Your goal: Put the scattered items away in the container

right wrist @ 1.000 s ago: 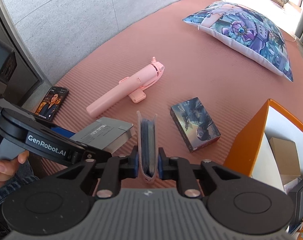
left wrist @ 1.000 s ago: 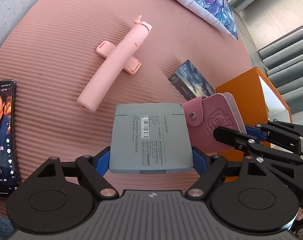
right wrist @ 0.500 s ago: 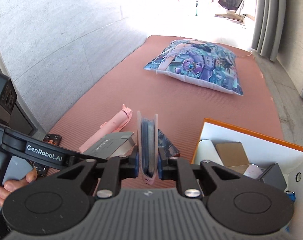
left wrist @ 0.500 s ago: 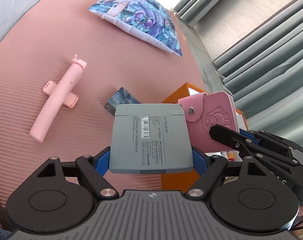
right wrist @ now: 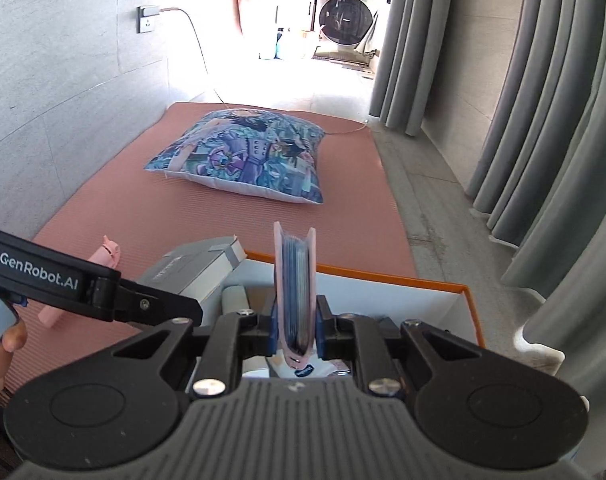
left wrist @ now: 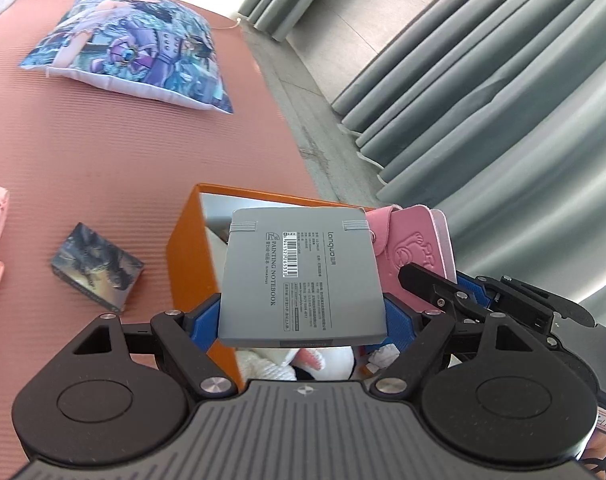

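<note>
We look forward along each claw from just behind its fingers, close above the orange box (left wrist: 191, 264) (right wrist: 435, 282); both views share the pillow (left wrist: 139, 52) (right wrist: 247, 160) on the far mat.

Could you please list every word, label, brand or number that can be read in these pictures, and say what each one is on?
"PAINTING NOTEBOOK": back of the grey notebook held in the left gripper.
"lanQuo": same notebook back, near its top edge.
Barcode digits and fine print on the notebook: too small to read.
"GenRobot.AI": side of the left gripper's body, seen in the right wrist view.
Pink card holder in the right gripper: an embossed cartoon figure, no readable text.
</note>
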Demonstrator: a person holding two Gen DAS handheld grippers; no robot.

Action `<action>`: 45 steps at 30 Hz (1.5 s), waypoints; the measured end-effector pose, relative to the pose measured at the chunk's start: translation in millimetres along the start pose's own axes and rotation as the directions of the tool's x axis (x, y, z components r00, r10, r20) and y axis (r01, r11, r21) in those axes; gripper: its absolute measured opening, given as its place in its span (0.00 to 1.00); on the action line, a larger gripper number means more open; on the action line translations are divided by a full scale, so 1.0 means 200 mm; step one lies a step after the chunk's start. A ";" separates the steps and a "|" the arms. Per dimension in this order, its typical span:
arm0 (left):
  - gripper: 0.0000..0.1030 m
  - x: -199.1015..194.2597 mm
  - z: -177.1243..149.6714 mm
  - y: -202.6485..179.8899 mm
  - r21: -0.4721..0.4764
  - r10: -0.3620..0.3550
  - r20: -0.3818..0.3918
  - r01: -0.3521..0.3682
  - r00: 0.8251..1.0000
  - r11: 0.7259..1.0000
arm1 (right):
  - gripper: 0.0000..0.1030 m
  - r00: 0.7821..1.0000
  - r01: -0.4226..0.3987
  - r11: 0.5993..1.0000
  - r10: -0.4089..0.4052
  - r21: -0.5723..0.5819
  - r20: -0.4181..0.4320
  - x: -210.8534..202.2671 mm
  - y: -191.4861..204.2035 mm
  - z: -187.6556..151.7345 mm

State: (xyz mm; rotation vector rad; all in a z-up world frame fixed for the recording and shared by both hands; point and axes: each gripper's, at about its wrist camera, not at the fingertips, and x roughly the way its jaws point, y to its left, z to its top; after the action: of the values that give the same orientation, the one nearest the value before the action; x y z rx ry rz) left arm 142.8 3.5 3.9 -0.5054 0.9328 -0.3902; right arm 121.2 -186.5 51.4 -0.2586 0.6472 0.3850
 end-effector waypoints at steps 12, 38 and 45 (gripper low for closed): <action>0.92 0.38 0.02 -0.13 0.013 -0.087 -0.082 0.088 0.993 0.996 | 0.18 0.992 0.118 0.972 -0.108 0.203 -0.061 0.10 -0.35 -0.13; 0.92 0.61 0.01 -0.19 -0.014 -0.031 -0.153 0.030 0.988 0.999 | 0.23 0.977 0.121 0.843 -0.008 0.524 -0.213 0.38 -0.55 -0.29; 0.92 0.61 0.01 -0.20 -0.003 -0.024 -0.156 0.024 0.988 1.000 | 0.41 0.961 0.231 0.895 -0.151 0.381 -0.230 0.35 -0.50 -0.29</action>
State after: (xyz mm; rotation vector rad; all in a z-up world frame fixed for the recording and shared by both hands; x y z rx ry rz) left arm 207.2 -92.8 -52.3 -0.4930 1.0786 -0.4556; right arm 184.0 -277.1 -25.5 0.0394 0.8703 0.0273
